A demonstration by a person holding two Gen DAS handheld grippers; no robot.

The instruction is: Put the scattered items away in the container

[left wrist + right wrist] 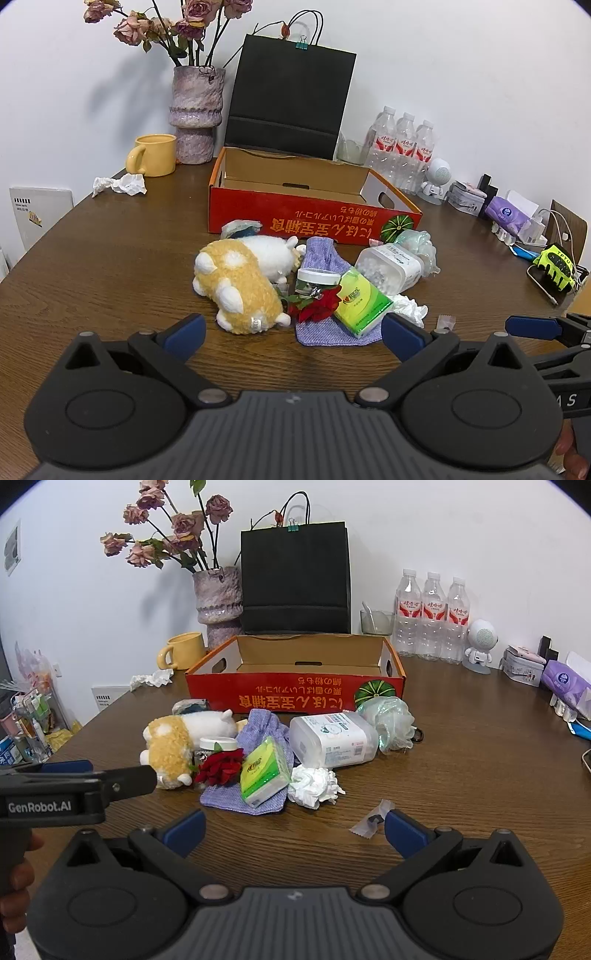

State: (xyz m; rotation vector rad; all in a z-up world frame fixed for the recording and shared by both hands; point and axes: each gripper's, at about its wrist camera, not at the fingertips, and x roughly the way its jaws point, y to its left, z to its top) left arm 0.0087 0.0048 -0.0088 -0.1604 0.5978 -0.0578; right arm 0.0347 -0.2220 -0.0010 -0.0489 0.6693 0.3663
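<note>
An empty red cardboard box (pixel 314 218) (pixel 295 694) stands open behind a heap of items. In the heap lie a yellow-and-white plush toy (pixel 240 284) (pixel 173 749), a purple cloth pouch (pixel 325 328) (pixel 236 797), a green tissue pack (pixel 360 301) (pixel 264 771), a red fabric rose (pixel 319 304) (pixel 221 766), a small jar (pixel 316 280), a clear plastic tub (pixel 391 269) (pixel 332 738), a mesh bath puff (pixel 391 716) and a crumpled tissue (pixel 312 784). A small wrapper (pixel 371 821) lies by my right fingers. My left gripper (pixel 293 332) and right gripper (pixel 293 829) are both open and empty, short of the heap.
At the back stand a vase of dried roses (pixel 195 114), a yellow mug (pixel 153 155), a black paper bag (pixel 288 99), water bottles (pixel 430 616) and a small robot figure (pixel 480 642). Another crumpled tissue (pixel 120 184) lies left. Tissue packs and chargers (pixel 513 218) crowd the right edge.
</note>
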